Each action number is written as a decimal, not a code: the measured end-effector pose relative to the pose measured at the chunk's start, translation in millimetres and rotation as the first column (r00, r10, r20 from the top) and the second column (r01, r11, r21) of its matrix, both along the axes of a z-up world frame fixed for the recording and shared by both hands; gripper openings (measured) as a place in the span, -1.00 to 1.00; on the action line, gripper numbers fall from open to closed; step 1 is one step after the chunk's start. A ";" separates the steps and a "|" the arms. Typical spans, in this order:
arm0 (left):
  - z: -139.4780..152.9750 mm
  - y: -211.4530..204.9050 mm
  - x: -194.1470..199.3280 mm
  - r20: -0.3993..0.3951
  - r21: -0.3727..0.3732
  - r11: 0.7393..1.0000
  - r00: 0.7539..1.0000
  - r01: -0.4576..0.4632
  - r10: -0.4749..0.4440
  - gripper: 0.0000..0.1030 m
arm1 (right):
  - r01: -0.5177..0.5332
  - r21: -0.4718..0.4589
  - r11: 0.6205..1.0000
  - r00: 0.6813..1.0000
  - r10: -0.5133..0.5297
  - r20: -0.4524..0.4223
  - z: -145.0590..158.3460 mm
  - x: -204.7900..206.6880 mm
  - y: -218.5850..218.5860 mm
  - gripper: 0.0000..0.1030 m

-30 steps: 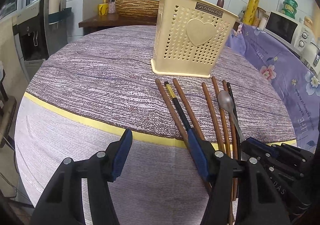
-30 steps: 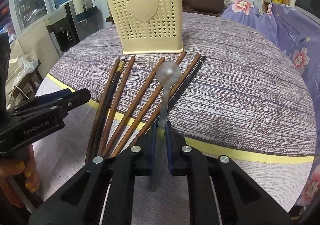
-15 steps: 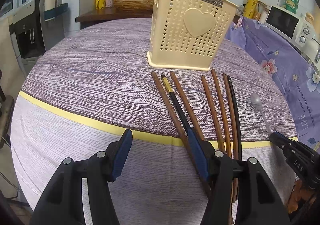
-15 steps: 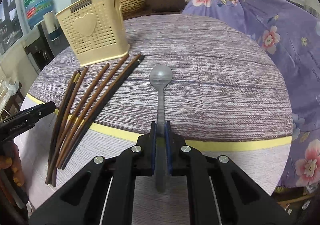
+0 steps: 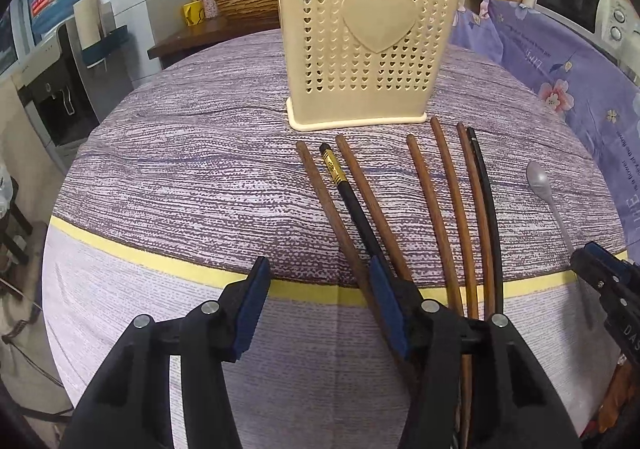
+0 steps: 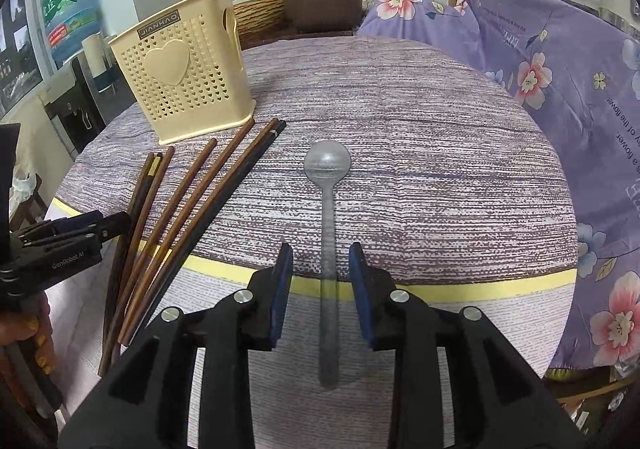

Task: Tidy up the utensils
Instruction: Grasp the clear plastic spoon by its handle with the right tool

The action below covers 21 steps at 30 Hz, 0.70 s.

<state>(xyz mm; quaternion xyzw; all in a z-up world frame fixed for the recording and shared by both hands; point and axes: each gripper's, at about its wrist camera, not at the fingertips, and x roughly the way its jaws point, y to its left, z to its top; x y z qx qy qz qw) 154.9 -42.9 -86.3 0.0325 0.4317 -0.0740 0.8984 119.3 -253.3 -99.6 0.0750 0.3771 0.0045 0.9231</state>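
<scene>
A cream heart-pattern utensil holder (image 5: 368,37) (image 6: 180,77) stands upright on the round table (image 5: 180,169). Several brown and black chopsticks (image 5: 448,201) (image 6: 192,201) lie fanned in front of it. A grey plastic spoon (image 6: 327,165) (image 5: 538,177) lies flat to their right. My right gripper (image 6: 321,253) straddles the spoon's handle; its jaws are opening and the pads stand clear of it. My left gripper (image 5: 318,277) hovers at the chopsticks' near ends, jaws closing a little. Its right finger is over the leftmost sticks, and mostly cloth shows in the gap.
A purple floral cloth (image 6: 560,61) covers furniture to the right, with a microwave (image 5: 572,3) behind it. A water dispenser (image 5: 60,61) stands at the left. A wicker basket (image 5: 244,1) sits behind the holder. A hand (image 6: 24,329) holds the left gripper's handle.
My right gripper carried the spoon off the chopsticks to the right, laid it on the cloth and opened off it. My left gripper moved closer to the chopsticks and narrowed slightly.
</scene>
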 end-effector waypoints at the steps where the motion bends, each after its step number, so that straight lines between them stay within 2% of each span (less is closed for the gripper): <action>1: 0.2 1.4 0.5 -0.004 -0.004 1.000 1.000 0.002 -0.002 0.01 | 0.000 -0.001 1.000 1.000 0.000 0.000 0.0 -0.1 -0.4 -0.34; 5: 1.8 13.1 0.3 -0.014 -0.017 1.000 1.000 0.005 -0.006 0.01 | -0.002 0.006 1.000 1.000 0.002 -0.007 0.2 0.3 -3.3 -0.33; 9: 3.6 30.8 3.3 -0.039 -0.105 0.994 0.999 -0.020 0.016 0.01 | -0.016 0.009 1.000 1.000 0.016 -0.012 2.2 6.3 -6.5 -0.26; 11: 6.8 32.8 5.8 -0.027 -0.108 0.994 0.999 -0.036 0.033 0.01 | -0.035 0.021 0.999 0.999 0.036 -0.020 4.0 12.9 -7.1 -0.20; 12: 8.0 32.9 6.7 -0.024 -0.111 0.993 0.999 -0.042 0.040 0.01 | -0.041 0.022 0.999 0.999 0.041 -0.025 4.3 15.3 -7.2 -0.09; 14: 10.2 34.6 12.2 -0.023 -0.121 0.991 0.998 -0.060 0.058 0.01 | -0.049 0.015 0.999 0.998 0.049 -0.026 6.1 24.7 -8.7 0.00; 19: 16.1 32.8 14.9 0.006 -0.112 0.990 0.997 -0.081 0.082 0.01 | -0.066 0.024 0.998 0.995 0.068 -0.069 3.0 50.7 -11.5 0.00; 21: 16.5 30.5 13.7 0.015 -0.093 0.992 0.996 -0.081 0.083 0.01 | -0.072 -0.004 0.997 0.994 0.071 -0.085 -0.2 61.1 -9.0 -0.01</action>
